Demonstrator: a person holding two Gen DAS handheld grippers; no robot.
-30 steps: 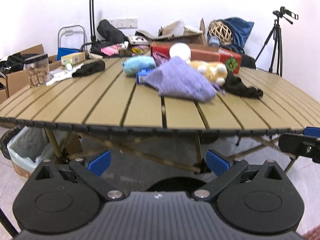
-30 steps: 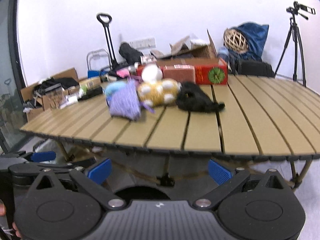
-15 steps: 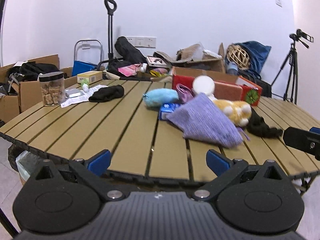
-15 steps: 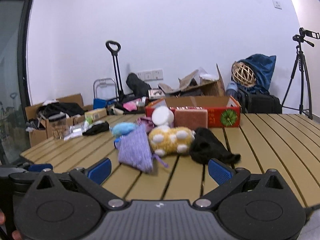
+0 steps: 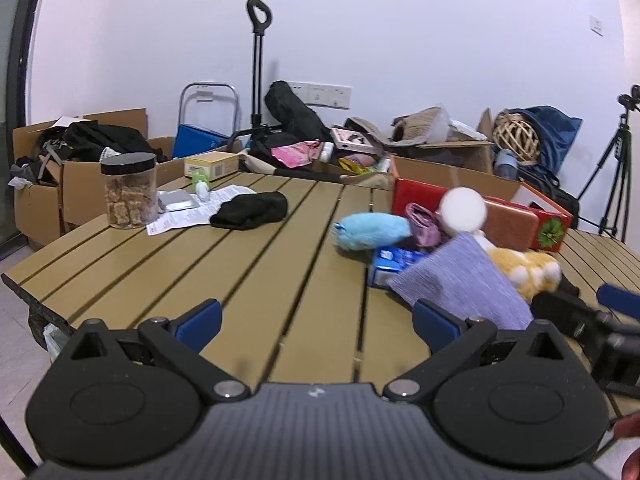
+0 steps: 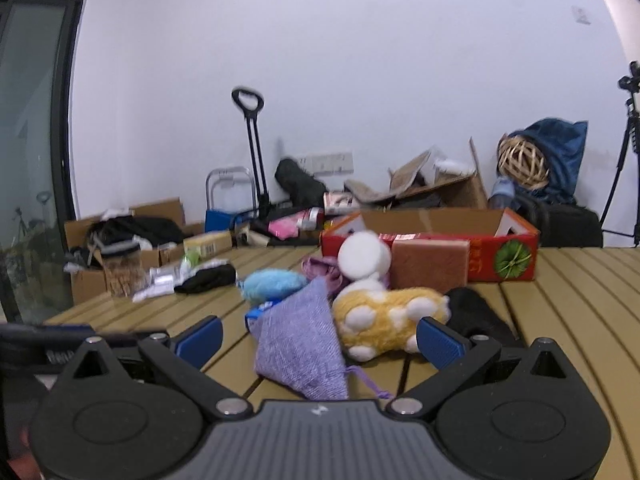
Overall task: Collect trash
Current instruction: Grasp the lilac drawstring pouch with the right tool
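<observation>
Both grippers have risen above the table's near edge, left gripper and right gripper spread wide, empty. Only the left view shows the paper sheet near the far left corner clearly.

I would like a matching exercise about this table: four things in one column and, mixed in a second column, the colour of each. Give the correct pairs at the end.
Things:
1. drawstring pouch
2. spotted plush toy
3. cardboard tray
4. jar lid

Colours:
A. black
B. red
C. lilac
D. yellow and white

Pairs: 1-C, 2-D, 3-B, 4-A
</observation>
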